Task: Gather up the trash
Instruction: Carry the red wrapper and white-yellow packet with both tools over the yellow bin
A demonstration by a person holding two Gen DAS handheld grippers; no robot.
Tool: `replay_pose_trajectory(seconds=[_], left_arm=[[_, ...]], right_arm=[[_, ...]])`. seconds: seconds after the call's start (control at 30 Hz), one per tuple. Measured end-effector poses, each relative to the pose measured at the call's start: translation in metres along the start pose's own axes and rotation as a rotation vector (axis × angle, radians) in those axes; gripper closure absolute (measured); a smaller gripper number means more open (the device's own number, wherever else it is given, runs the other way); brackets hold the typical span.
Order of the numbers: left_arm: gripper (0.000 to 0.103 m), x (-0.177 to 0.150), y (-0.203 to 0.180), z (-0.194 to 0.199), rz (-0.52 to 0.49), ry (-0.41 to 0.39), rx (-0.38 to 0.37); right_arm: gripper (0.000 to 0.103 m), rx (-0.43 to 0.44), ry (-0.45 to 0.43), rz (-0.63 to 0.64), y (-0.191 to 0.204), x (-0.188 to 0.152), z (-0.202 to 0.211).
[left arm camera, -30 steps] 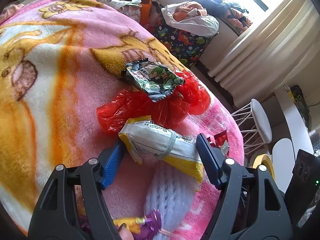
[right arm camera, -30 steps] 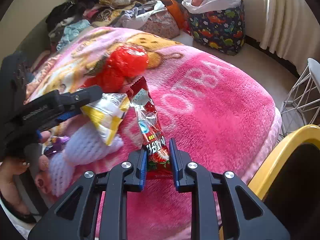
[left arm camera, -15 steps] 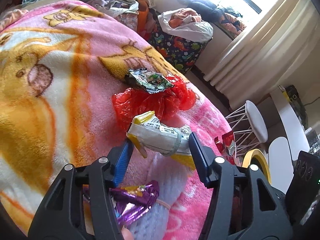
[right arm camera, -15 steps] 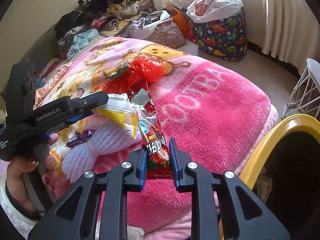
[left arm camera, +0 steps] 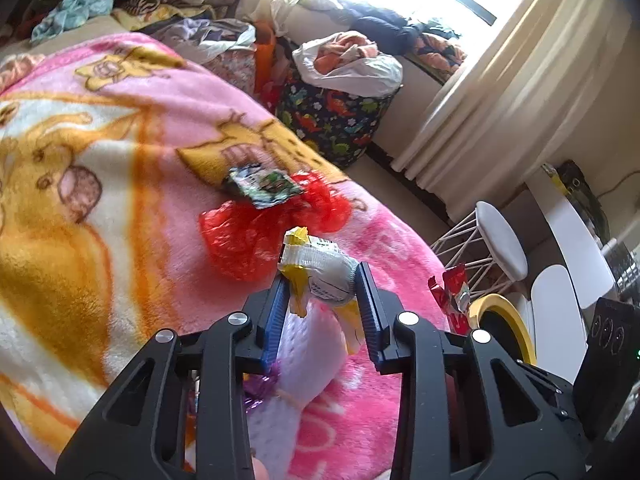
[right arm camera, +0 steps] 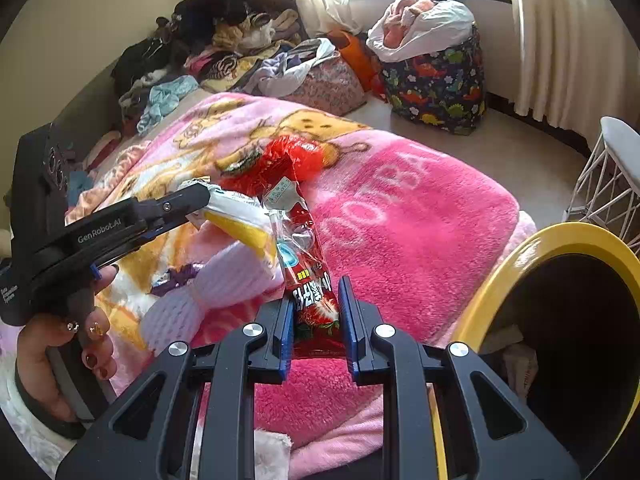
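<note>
My left gripper [left arm camera: 322,280] is shut on a white and yellow snack wrapper [left arm camera: 320,274] and holds it above the pink blanket [left arm camera: 120,152]; the gripper also shows in the right wrist view [right arm camera: 192,200] with the wrapper [right arm camera: 240,220]. My right gripper [right arm camera: 314,308] is shut on a red snack wrapper [right arm camera: 308,280], held upright beside the yellow-rimmed trash bin [right arm camera: 520,248]. On the blanket lie a red plastic bag [left arm camera: 256,232], a green foil wrapper [left arm camera: 264,184], a white foam net [right arm camera: 208,292] and a purple wrapper [right arm camera: 176,276].
A dinosaur-print hamper [right arm camera: 436,84] full of clothes stands by the curtain. Clothes [right arm camera: 224,40] are piled at the far wall. A white wire stool [right arm camera: 608,172] stands at the right, beyond the bin. The bin also shows in the left wrist view [left arm camera: 504,320].
My left gripper closed on the white and yellow wrapper and lifted it away from the blanket. My right gripper rose and drew back with the red wrapper; the bin came into view.
</note>
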State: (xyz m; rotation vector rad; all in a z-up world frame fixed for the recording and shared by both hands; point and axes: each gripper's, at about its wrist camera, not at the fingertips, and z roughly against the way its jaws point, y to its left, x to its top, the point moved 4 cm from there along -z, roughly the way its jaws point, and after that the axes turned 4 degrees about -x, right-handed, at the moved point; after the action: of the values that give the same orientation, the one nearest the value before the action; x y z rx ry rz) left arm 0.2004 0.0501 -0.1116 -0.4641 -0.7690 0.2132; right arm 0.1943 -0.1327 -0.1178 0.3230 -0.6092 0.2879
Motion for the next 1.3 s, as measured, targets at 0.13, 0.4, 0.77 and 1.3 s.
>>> replay_pose_trajectory(seconds=[0.13, 0.4, 0.77, 1.3], left_arm=[[0.077, 0.002, -0.012, 0.005, -0.028, -0.017, -0.015], [0.077, 0.004, -0.040, 0.011, -0.080, -0.034, -0.040], [0.077, -0.002, -0.078, 0.008, -0.142, -0.024, -0.077], [0.077, -0.016, -0.125, 0.000, -0.222, 0.002, -0.125]], right_arm=[[0.083, -0.002, -0.020, -0.018, -0.007, 0.000, 0.009], [0.083, -0.008, -0.060, -0.047, -0.021, 0.000, 0.028], [0.083, -0.014, -0.105, -0.117, -0.051, -0.005, 0.053], [0.083, -0.034, -0.146, -0.200, -0.086, -0.020, 0.081]])
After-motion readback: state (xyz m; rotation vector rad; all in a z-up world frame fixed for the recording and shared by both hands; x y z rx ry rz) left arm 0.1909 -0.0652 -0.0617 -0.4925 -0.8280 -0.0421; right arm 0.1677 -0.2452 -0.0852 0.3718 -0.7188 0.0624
